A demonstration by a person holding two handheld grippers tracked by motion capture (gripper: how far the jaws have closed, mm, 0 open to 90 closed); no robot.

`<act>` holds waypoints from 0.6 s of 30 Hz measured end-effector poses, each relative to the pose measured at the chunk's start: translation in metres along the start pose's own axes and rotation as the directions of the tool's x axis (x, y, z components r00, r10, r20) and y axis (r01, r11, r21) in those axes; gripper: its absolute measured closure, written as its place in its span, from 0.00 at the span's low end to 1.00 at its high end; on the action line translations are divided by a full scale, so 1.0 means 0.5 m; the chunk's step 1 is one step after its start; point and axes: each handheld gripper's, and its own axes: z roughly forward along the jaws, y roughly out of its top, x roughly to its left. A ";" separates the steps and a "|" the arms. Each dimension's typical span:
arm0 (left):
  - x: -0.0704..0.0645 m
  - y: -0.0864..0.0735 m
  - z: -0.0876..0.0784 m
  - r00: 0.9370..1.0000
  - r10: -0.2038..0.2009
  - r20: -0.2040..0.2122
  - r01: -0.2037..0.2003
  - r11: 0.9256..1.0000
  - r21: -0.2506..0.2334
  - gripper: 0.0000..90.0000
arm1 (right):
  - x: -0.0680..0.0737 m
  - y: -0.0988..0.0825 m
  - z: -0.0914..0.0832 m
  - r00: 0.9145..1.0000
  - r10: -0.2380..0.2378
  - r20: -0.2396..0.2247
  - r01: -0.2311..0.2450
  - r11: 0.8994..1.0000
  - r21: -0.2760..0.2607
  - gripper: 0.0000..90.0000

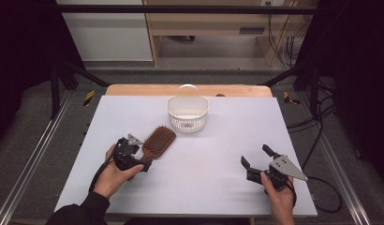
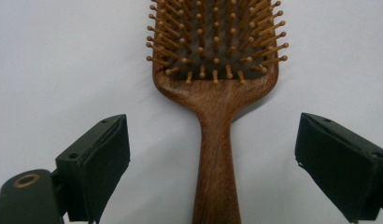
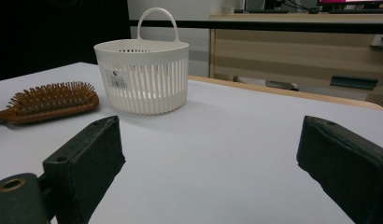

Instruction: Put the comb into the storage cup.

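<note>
A brown wooden hairbrush (image 1: 157, 141) lies bristles up on the white table (image 1: 213, 154), its head toward the basket. My left gripper (image 1: 144, 165) is at its handle end. In the left gripper view the handle (image 2: 216, 158) runs between the two jaws, which stand wide apart and clear of it on both sides, so the left gripper (image 2: 213, 165) is open. A white slotted basket (image 1: 188, 112) with a loop handle stands at the table's far middle. My right gripper (image 1: 256, 156) rests near the front right, open, with nothing between its jaws (image 3: 208, 163).
The basket (image 3: 143, 77) and the hairbrush (image 3: 49, 100) lie ahead and to the left in the right gripper view. A wooden strip (image 1: 190, 89) borders the table's far edge. Metal rails run down both sides, and cables trail on the floor at the right.
</note>
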 end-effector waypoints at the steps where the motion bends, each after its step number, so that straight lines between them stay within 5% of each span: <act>1: -0.002 0.000 0.001 1.000 -0.001 0.003 0.001 1.000 0.000 0.11 | 0.000 0.000 0.000 1.000 0.001 0.000 -0.001 1.000 0.000 0.08; 11: -0.016 -0.001 0.012 0.999 0.035 0.024 -0.036 0.999 0.034 0.08 | 0.001 -0.001 0.001 1.000 -0.003 -0.007 0.003 1.000 0.003 0.08; 18: -0.017 -0.010 0.023 0.999 0.026 0.039 -0.028 0.998 0.050 0.07 | 0.003 -0.001 0.001 1.000 -0.009 -0.004 0.009 1.000 0.007 0.08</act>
